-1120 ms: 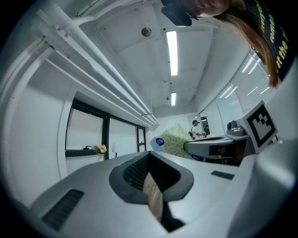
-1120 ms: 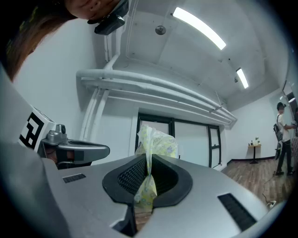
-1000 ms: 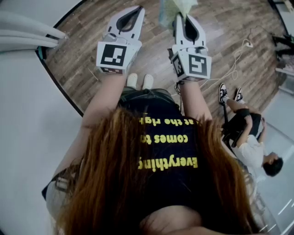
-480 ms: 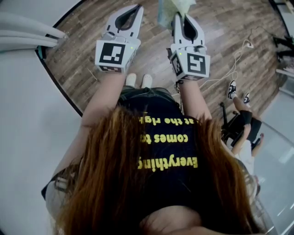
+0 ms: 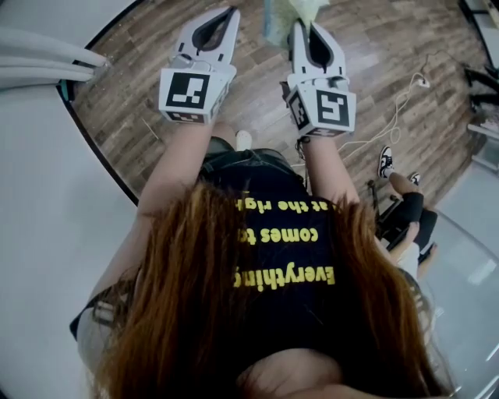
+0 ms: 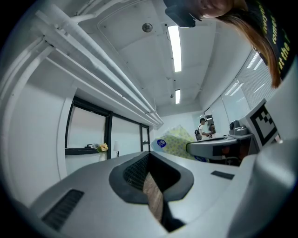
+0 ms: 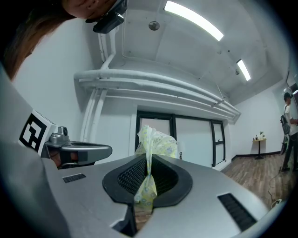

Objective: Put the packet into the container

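Observation:
My right gripper (image 5: 300, 25) is shut on a pale yellow-green patterned packet (image 5: 290, 11), which sticks out past the jaws at the top edge of the head view. In the right gripper view the packet (image 7: 153, 142) is pinched between the two jaws and its crumpled top stands above my right gripper (image 7: 147, 182). My left gripper (image 5: 224, 14) is held level with it to the left, jaws together with nothing between them. The left gripper view shows my left gripper (image 6: 153, 195) with only a thin slit, and the packet (image 6: 177, 138) beyond it. No container is in view.
Below the grippers lies a brown wood floor (image 5: 140, 93). A white curved surface (image 5: 47, 195) with pipes (image 5: 39, 62) fills the left. A white cable (image 5: 405, 93) trails on the floor at right, near a seated person (image 5: 405, 218).
Both grippers have drifted slightly up and left, still holding the packet. The seated person at right has shifted their legs. One of the holder's shoes has slipped out of sight.

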A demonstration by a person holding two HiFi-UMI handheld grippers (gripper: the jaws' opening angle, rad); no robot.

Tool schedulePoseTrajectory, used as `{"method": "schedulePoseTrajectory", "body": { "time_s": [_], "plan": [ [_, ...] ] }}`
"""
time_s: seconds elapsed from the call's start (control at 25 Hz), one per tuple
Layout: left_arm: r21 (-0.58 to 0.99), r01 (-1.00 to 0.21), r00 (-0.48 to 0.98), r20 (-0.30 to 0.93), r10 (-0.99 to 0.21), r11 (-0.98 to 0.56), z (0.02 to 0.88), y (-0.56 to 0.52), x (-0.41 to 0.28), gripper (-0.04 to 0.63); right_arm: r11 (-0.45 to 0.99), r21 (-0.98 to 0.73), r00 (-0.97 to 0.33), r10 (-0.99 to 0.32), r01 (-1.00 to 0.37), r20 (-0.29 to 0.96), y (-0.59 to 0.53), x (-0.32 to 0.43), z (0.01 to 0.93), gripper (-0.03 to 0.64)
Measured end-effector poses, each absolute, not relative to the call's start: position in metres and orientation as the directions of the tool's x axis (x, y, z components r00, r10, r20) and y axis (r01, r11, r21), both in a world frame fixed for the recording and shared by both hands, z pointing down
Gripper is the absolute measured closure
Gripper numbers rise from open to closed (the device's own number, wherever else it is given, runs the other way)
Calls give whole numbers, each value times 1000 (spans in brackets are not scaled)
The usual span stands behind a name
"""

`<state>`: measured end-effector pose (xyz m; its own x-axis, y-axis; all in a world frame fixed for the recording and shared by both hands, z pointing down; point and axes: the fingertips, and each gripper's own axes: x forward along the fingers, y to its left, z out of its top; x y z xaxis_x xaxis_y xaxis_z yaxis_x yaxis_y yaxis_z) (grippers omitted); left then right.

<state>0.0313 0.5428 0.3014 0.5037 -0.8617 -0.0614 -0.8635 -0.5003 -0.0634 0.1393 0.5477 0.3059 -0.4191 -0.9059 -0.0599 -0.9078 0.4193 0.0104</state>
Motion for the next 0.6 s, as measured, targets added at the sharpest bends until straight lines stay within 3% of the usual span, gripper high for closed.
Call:
{"method": "schedulePoseTrajectory", "body": {
  "time_s": [0.6],
  "plan": [
    [-58,-851,524,-49,-850,-522,307,395,2,597,378,-4,-378,-925,-926,-32,407,123,315,574]
  ]
}}
